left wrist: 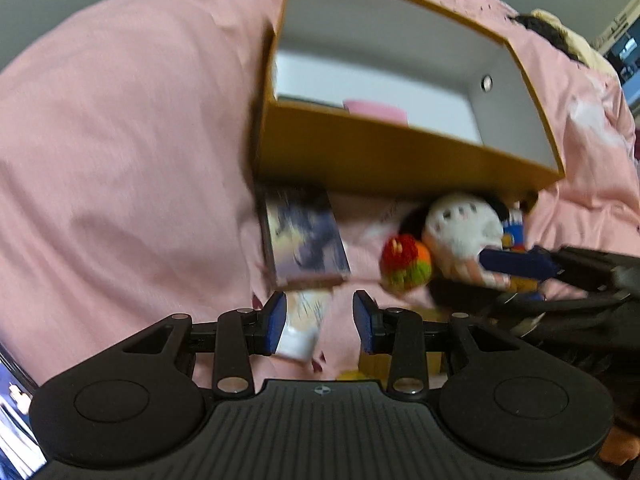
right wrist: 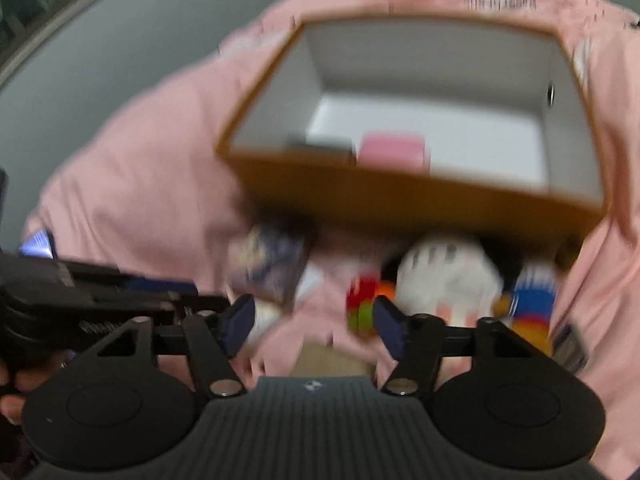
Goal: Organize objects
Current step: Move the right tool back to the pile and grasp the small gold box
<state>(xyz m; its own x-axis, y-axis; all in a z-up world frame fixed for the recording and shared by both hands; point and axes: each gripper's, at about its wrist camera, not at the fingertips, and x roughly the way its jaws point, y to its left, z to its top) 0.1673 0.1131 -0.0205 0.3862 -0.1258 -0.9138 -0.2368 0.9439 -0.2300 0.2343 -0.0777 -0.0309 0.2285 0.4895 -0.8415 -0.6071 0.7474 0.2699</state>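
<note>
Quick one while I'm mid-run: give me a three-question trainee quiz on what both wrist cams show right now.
1. True or false: the left gripper is shut on the plush toy.
2. Multiple choice: the pink item lies A) on the bedspread, B) inside the orange box, C) between the right gripper's fingers.
3. Fill in: beside the plush toy, toward the book, lies a red, orange and green ____.

Key: 1 false, both the left gripper and the right gripper stand open and hold nothing; 2 B; 3 pompom.
</note>
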